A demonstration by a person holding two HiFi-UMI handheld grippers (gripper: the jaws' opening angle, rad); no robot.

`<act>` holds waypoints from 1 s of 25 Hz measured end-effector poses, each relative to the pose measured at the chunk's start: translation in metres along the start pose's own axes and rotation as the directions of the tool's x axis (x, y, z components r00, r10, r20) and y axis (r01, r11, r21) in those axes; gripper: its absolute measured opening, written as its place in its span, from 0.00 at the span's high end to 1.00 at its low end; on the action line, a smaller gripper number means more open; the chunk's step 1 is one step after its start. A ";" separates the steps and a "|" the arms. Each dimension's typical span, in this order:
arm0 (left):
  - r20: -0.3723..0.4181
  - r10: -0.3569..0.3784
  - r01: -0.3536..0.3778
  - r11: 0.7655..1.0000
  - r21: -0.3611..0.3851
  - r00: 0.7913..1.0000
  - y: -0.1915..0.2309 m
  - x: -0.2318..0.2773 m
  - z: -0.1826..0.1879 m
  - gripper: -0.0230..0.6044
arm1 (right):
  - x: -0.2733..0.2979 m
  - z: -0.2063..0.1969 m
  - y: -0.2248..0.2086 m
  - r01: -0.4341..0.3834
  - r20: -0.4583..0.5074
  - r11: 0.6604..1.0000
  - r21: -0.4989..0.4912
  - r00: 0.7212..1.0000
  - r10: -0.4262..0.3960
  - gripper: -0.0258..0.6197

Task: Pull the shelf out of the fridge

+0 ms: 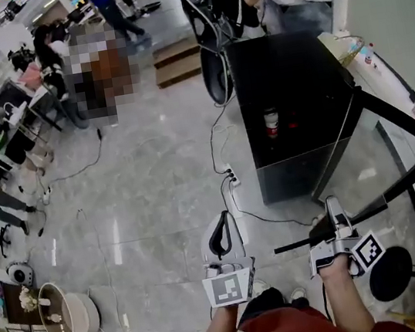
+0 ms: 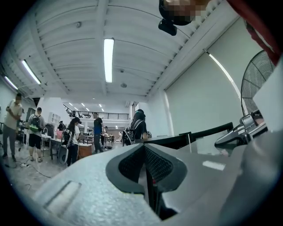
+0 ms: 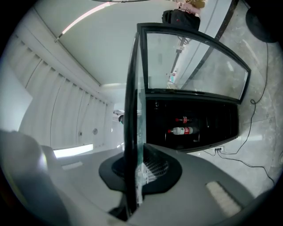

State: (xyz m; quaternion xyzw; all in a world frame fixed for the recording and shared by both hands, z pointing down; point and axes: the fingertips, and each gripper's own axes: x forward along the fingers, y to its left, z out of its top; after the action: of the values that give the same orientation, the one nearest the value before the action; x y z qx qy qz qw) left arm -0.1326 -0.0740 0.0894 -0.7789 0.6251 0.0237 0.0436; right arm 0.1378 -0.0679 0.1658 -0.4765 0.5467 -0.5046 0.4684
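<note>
Seen from above, the black fridge [image 1: 288,86] stands ahead with its glass door [image 1: 381,149] swung open toward me. A red-capped bottle [image 1: 271,122] stands inside. My right gripper [image 1: 331,216] is shut on the door's black free edge [image 3: 131,110]; in the right gripper view the frame runs straight between the pads [image 3: 150,170]. Beyond the door, two bottles [image 3: 183,130] show in the dark fridge interior [image 3: 194,123]; I cannot make out a shelf there. My left gripper [image 1: 220,233] hangs to the left of the door, shut [image 2: 145,163] on nothing and pointing into the room.
A power strip with cables [image 1: 231,175] lies on the floor left of the fridge. A standing fan [image 1: 390,273] is at my right. Wooden steps [image 1: 177,60] and a chair sit behind the fridge. People and desks [image 1: 0,139] fill the far left.
</note>
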 end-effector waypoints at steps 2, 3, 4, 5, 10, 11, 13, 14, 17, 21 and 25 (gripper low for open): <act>0.005 0.003 -0.004 1.000 0.007 1.000 -0.002 -0.009 0.010 0.97 | -0.008 0.006 0.020 -0.022 -0.005 1.000 0.000 1.000 0.022 0.95; 0.012 0.003 -0.003 1.000 0.013 1.000 -0.003 -0.013 0.016 0.97 | -0.010 0.010 0.029 -0.036 -0.006 0.999 -0.005 0.999 0.035 0.95; 0.013 0.006 -0.006 1.000 0.022 1.000 -0.002 -0.017 0.022 0.97 | -0.012 0.012 0.037 -0.051 -0.006 0.999 -0.011 0.999 0.051 0.95; 0.013 0.012 -0.012 0.999 0.032 1.000 -0.001 -0.021 0.028 0.97 | -0.013 0.014 0.045 -0.069 -0.007 0.998 -0.016 0.998 0.068 0.95; 0.083 -0.008 0.004 0.999 0.053 0.997 -0.004 -0.035 0.056 0.97 | -0.015 0.022 0.079 -0.145 -0.015 0.989 -0.014 0.989 0.145 0.95; 0.090 -0.005 0.000 0.998 0.057 0.996 -0.003 -0.036 0.060 0.97 | -0.016 0.023 0.084 -0.155 -0.015 0.988 -0.013 0.988 0.155 0.95; 0.102 0.003 -0.009 0.998 0.055 0.995 -0.003 -0.039 0.066 0.97 | -0.017 0.023 0.090 -0.168 -0.018 0.986 -0.017 0.986 0.167 0.95; 0.108 0.007 -0.012 0.999 0.052 0.994 -0.002 -0.040 0.068 0.97 | -0.017 0.023 0.091 -0.171 -0.021 0.985 -0.019 0.985 0.171 0.95; 0.120 0.017 -0.023 0.998 0.052 0.993 -0.001 -0.044 0.073 0.97 | -0.020 0.024 0.094 -0.177 -0.023 0.984 -0.014 0.984 0.177 0.95; 0.126 0.020 -0.027 0.998 0.055 0.992 0.004 -0.056 0.075 0.97 | -0.029 0.014 0.096 -0.185 -0.033 0.983 -0.014 0.982 0.184 0.95; 0.109 0.016 -0.023 0.998 0.060 0.994 0.006 -0.061 0.071 0.97 | -0.029 0.006 0.099 -0.207 -0.060 0.978 -0.012 0.977 0.206 0.95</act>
State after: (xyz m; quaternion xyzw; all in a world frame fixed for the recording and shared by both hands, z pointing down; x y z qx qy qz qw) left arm -0.1504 -0.0088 0.0243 -0.7687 0.6298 0.0473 0.1009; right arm 0.1422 -0.0359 0.0674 -0.4065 0.6110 -0.4620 0.4979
